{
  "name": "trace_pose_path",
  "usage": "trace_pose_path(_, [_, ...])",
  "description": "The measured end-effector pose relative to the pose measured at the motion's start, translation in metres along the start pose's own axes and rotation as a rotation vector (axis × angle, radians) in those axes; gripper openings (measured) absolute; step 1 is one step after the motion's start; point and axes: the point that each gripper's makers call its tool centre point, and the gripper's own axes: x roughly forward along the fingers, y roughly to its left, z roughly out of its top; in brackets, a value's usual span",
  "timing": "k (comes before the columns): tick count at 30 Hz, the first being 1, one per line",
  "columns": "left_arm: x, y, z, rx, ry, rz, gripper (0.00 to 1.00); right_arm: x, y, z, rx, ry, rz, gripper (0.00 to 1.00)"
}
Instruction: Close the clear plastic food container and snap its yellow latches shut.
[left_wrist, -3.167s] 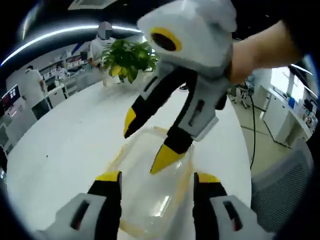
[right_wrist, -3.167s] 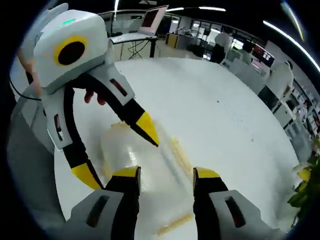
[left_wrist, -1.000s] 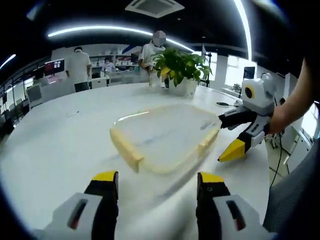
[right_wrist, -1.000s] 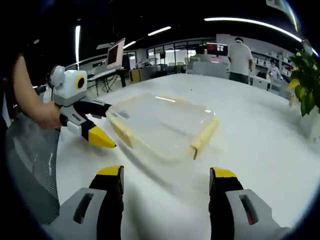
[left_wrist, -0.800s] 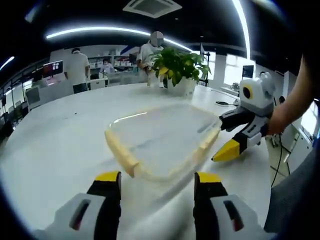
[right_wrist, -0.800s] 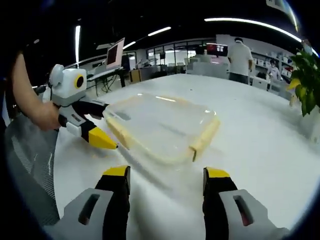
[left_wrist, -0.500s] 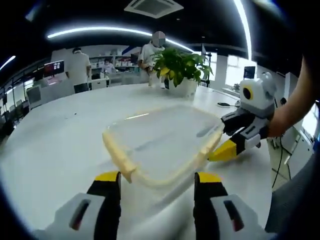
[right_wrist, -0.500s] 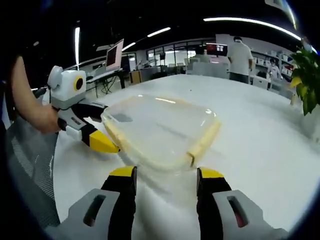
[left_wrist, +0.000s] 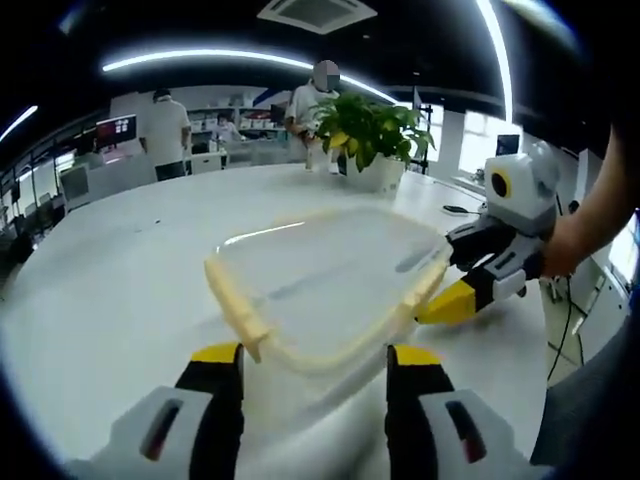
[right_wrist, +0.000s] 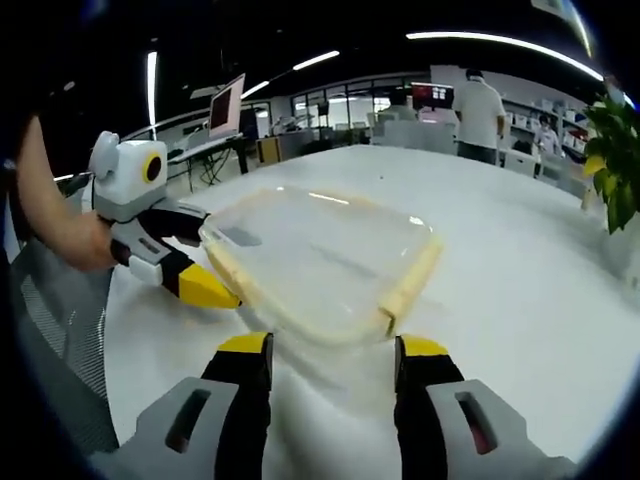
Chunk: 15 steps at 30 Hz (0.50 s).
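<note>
The clear plastic container (left_wrist: 330, 275) lies on the white table (left_wrist: 100, 270) with its lid down. A yellow latch (left_wrist: 235, 305) runs along its left side and another yellow latch (left_wrist: 425, 285) along its right. My left gripper (left_wrist: 315, 355) is open, its yellow tips flanking the container's near edge. My right gripper (left_wrist: 462, 270) comes in from the right, open, its lower yellow tip touching the right latch. In the right gripper view the container (right_wrist: 320, 255) sits just ahead of my open right gripper (right_wrist: 333, 346). The left gripper (right_wrist: 195, 265) reaches it from the left.
A potted plant (left_wrist: 365, 130) stands at the table's far side, with several people and shelves behind it. A laptop (right_wrist: 228, 105) sits on a stand beyond the table. A mesh chair (right_wrist: 60, 330) is beside the table edge. A person's arm (left_wrist: 590, 215) holds the right gripper.
Both grippers dropped from above the container to table level and closed in on its opposite ends. The right gripper's jaws narrowed slightly. The container stays put.
</note>
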Motion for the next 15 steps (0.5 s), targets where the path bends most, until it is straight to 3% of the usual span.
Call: trace_pose_path(15, [-0.007,0.022,-0.003,-0.014,0.011,0.024,0.52,0.019,0.008,0.010,-0.023,0.023,0.019,0.47])
